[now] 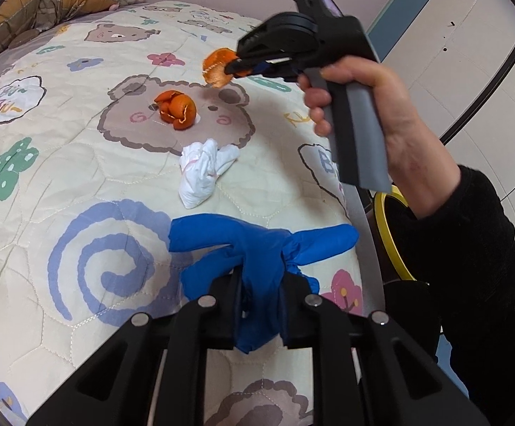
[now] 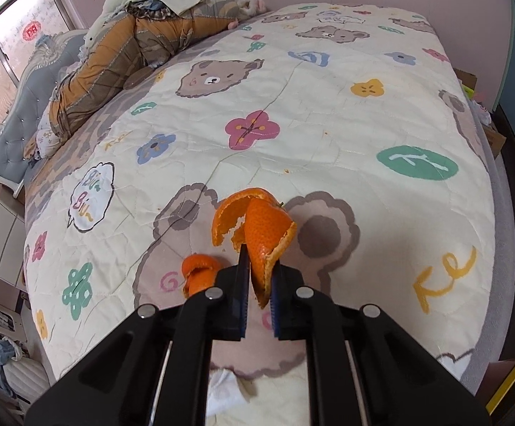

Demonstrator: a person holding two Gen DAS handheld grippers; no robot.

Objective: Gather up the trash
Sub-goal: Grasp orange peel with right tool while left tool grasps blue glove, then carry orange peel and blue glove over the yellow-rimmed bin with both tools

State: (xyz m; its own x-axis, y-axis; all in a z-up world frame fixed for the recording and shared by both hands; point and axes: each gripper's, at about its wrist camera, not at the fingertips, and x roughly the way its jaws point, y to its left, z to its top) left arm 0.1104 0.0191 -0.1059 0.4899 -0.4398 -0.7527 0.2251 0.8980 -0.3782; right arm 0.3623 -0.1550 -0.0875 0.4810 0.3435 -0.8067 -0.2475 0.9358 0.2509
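My left gripper (image 1: pixel 261 277) is shut on a blue rubber glove (image 1: pixel 257 248) and holds it above the quilt near the bed's right edge. My right gripper (image 2: pixel 260 269) is shut on a piece of orange peel (image 2: pixel 261 227) and holds it above the bed; it also shows in the left wrist view (image 1: pixel 234 67) with the peel (image 1: pixel 216 69). A second heap of orange peel (image 1: pixel 177 108) lies on the bear print, also seen in the right wrist view (image 2: pixel 199 271). A crumpled white tissue (image 1: pixel 204 170) lies just in front of it.
The bed is covered by a cream quilt (image 2: pixel 328 124) with bears and flowers. A folded brown duvet and clothes (image 2: pixel 122 56) lie at its head. A yellow-rimmed black bin (image 1: pixel 394 234) stands by the bed's right edge. A white wardrobe (image 1: pixel 470 53) stands beyond.
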